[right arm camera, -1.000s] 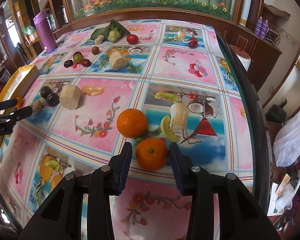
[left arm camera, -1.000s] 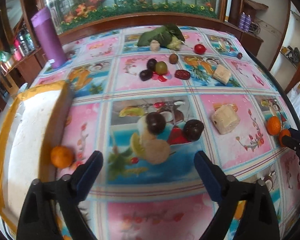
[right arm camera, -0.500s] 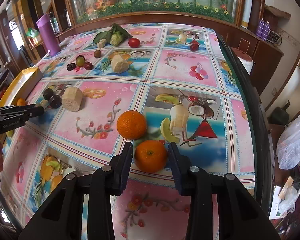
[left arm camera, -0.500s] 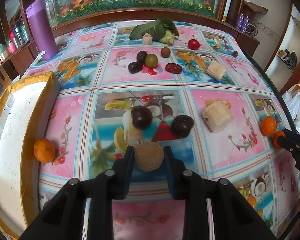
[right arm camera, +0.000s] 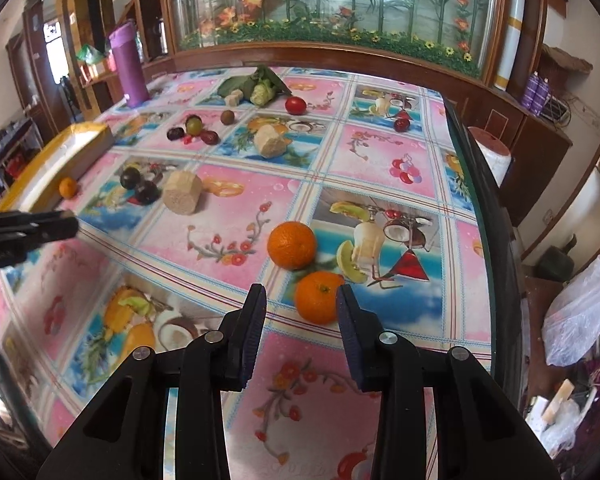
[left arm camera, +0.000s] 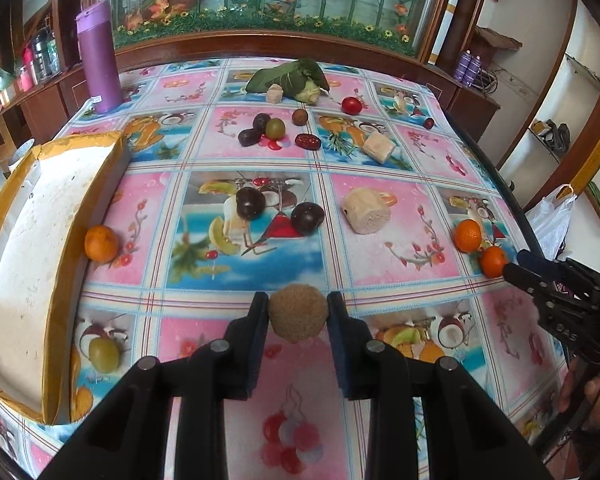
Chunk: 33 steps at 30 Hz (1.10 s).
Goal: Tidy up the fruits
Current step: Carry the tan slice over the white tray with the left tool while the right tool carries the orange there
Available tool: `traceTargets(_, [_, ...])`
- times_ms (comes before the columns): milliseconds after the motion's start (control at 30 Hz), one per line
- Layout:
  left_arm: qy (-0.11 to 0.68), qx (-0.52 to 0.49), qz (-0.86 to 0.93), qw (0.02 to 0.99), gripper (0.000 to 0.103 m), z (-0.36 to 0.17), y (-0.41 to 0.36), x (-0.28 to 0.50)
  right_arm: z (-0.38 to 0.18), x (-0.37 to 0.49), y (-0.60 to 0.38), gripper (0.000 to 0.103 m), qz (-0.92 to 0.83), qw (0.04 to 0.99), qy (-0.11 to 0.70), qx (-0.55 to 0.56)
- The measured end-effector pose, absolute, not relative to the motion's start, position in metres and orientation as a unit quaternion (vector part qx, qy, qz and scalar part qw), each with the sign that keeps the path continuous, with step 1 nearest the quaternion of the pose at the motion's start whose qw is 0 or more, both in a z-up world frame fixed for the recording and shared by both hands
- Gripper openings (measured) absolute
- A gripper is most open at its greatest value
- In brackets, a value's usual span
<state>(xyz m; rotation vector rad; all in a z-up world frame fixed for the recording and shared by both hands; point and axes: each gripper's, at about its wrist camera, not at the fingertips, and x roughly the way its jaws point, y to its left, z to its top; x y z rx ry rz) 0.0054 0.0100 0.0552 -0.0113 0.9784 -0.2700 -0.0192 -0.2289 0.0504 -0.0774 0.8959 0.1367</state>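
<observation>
Left wrist view: left gripper (left arm camera: pixel 298 305) clamps a brown fruit (left arm camera: pixel 298 318) at 6 o'clock, tray (left arm camera: pixel 28 280) at 9. Right gripper (right arm camera: pixel 300 300), jaws narrow, touches an orange (right arm camera: pixel 319 299) on one side only and likely needs re-centring before lifting.

**Hidden and cut-off parts**

The lower part of the brown fruit (left arm camera: pixel 297 313) is hidden between the left jaws. Beside the right jaws, the orange's (right arm camera: pixel 317 297) right side is covered by the pad. The hand (left arm camera: pixel 590 390) is cut off.
</observation>
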Motion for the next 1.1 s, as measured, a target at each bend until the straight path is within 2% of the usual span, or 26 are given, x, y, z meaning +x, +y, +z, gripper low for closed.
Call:
traceTargets(100, [0.466,-0.002,-0.137,0.874,0.032,0.056,0.015,0.004,0.036,-0.01,-0.229,0.037,0.059,0.888,0.455,-0.039])
traceTargets(133, [0.467,-0.004,-0.139,0.873,0.032,0.056,0.016,0.004,0.034,-0.007,-0.227,0.046,0.048,0.89,0.451,-0.05])
traceTargets(200, [0.469,-0.009,-0.149,0.87,0.032,0.056,0.02,0.004,0.032,-0.002,-0.224,0.05,0.036,0.89,0.451,-0.062])
traceTargets(300, [0.467,-0.01,-0.16,0.87,0.032,0.057,0.022,0.004,0.03,0.004,-0.224,0.046,0.019,0.889,0.45,-0.079])
traceTargets(367, [0.468,-0.012,-0.168,0.868,0.032,0.056,0.023,0.005,0.026,0.007,-0.228,0.035,-0.001,0.887,0.453,-0.089])
traceTargets(433, [0.468,-0.012,-0.174,0.866,0.032,0.056,0.024,0.006,0.024,0.01,-0.237,0.032,-0.006,0.884,0.46,-0.083])
traceTargets(767, [0.464,-0.026,-0.197,0.863,0.032,0.059,0.034,0.004,0.054,-0.018,-0.223,0.031,0.008,0.894,0.443,-0.068])
traceTargets(1100, [0.448,-0.062,-0.17,0.875,0.032,0.074,0.087,-0.002,0.08,-0.02,-0.139,0.032,0.096,0.899,0.42,-0.085])
